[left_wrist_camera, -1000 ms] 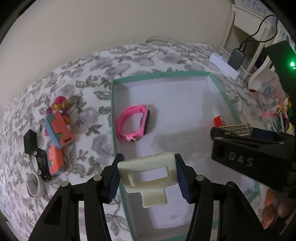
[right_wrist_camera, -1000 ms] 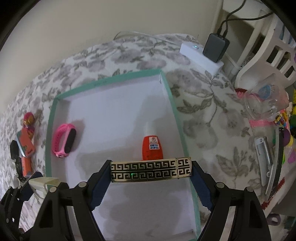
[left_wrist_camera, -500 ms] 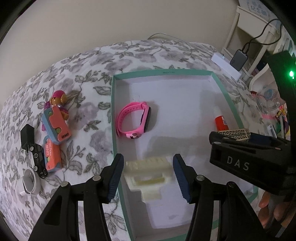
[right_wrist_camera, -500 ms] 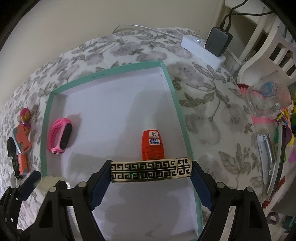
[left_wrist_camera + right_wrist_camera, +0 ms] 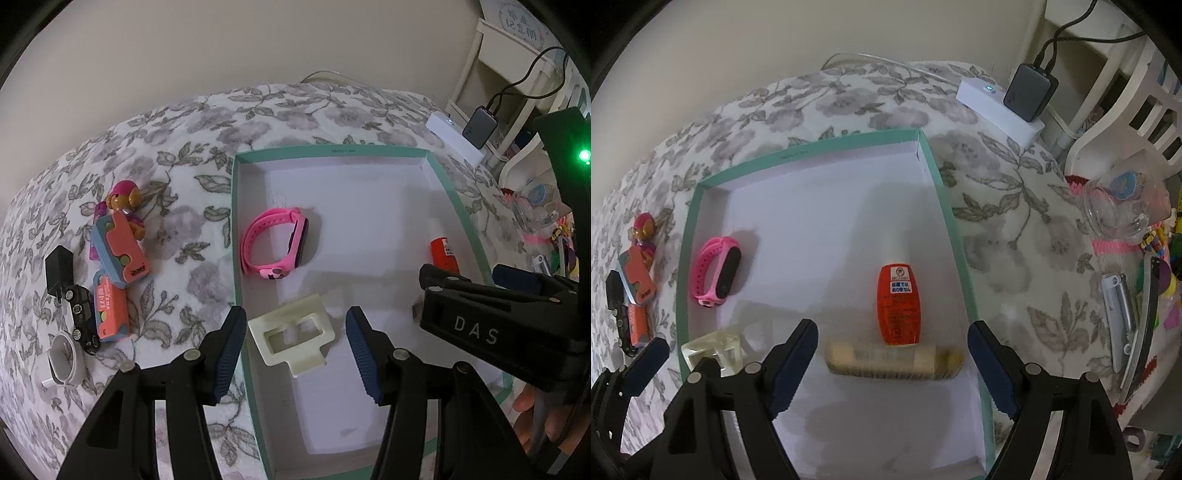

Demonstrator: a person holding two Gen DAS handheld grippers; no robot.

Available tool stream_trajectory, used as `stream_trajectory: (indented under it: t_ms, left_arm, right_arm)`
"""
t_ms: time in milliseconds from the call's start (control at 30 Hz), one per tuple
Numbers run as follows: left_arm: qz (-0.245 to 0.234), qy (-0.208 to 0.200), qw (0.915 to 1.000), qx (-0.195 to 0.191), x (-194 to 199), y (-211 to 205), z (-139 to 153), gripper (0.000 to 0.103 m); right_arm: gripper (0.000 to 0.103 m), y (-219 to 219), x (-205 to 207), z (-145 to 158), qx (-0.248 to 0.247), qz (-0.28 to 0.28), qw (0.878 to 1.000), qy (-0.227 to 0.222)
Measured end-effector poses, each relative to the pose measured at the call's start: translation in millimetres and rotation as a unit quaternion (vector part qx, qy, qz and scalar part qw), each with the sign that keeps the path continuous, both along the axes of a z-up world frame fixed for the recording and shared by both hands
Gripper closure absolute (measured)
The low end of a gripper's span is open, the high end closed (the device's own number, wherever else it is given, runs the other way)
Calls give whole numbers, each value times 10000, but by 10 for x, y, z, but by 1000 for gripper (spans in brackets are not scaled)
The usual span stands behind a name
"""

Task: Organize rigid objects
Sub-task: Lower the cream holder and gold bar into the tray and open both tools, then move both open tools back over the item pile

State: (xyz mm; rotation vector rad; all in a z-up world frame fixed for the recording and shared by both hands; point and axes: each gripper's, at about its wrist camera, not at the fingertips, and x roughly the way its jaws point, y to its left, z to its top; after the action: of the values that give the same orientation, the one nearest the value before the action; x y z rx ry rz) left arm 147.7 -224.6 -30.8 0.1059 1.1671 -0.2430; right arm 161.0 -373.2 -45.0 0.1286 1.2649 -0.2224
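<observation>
A teal-rimmed white box [image 5: 236, 229] lies on a floral blanket. Inside it are a pink watch band [image 5: 277, 243] and an orange bottle [image 5: 443, 253]. My left gripper [image 5: 295, 354] hangs open over the box's near left part. A cream plastic bracket [image 5: 291, 336] lies flat on the box floor between and below its fingers, untouched. My right gripper [image 5: 892, 365] is open too. A gold patterned bar [image 5: 894, 360], blurred, lies loose on the box floor [image 5: 812, 229] under it, just in front of the orange bottle [image 5: 897, 304]. The pink band [image 5: 718, 275] sits by the left wall.
Left of the box lie a pup figure [image 5: 123, 201], two orange-and-blue cases [image 5: 120, 251], a black toy car [image 5: 81, 314], a black plug [image 5: 57, 271] and a white ring [image 5: 64, 360]. To the right are a silver clip [image 5: 1121, 317], a clear cup [image 5: 1123, 206] and a white power strip [image 5: 997, 107].
The cream bracket left my left gripper and dropped flat onto the box floor. The right gripper's fingers spread and the gold bar fell from between them into the box.
</observation>
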Motion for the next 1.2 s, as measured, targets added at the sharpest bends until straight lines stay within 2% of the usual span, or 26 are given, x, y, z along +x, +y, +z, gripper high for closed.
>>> stream_trajectory:
  t_ms: [100,167,267,333,400,433,600,700,733,767,1100,1200]
  left_arm:
    - [24,-18,10000,-13,1,18,18,44]
    - [50,-31,10000,-20,0,35,30,38]
    - [120,-82,9999,-33,7,80,64,36]
    - [199,-126,9997,-55,17,121,92,36]
    - [335,-164,9993,-66,33,192,120,31]
    - [426,-192,9989,-36,41,230,132,25]
    - [909,-322,9953,-122,86,498,210,23]
    - [1246,-372,9914,-178,107,679,235,17]
    - [1357,-414,9897,-176,111,742,243,10]
    - [1454,-449,9882,-178,115,801,252,7]
    - [2304,-671,9705,-235,116,1429,336,3]
    - [2543,-878,9629,-213,82,1654,441,3]
  right_arm:
    - [17,5,2,51,-7,4,10000,-80]
    - [17,11,4,90,-10,6,9999,-140]
    - [7,11,-2,182,-13,-11,9995,-302]
    - [5,10,-5,248,5,-36,9991,-430]
    - [5,5,-3,295,42,-49,9986,-517]
    - [3,5,-2,312,54,-59,9984,-558]
    - [0,14,7,341,28,-71,9981,-615]
    - [0,35,9,347,85,-56,9978,-655]
    - [0,46,13,349,105,-43,9977,-665]
    - [0,64,18,357,116,-18,9976,-686]
    - [0,275,45,487,239,151,9949,-970]
    - [0,384,61,558,312,254,9931,-1103]
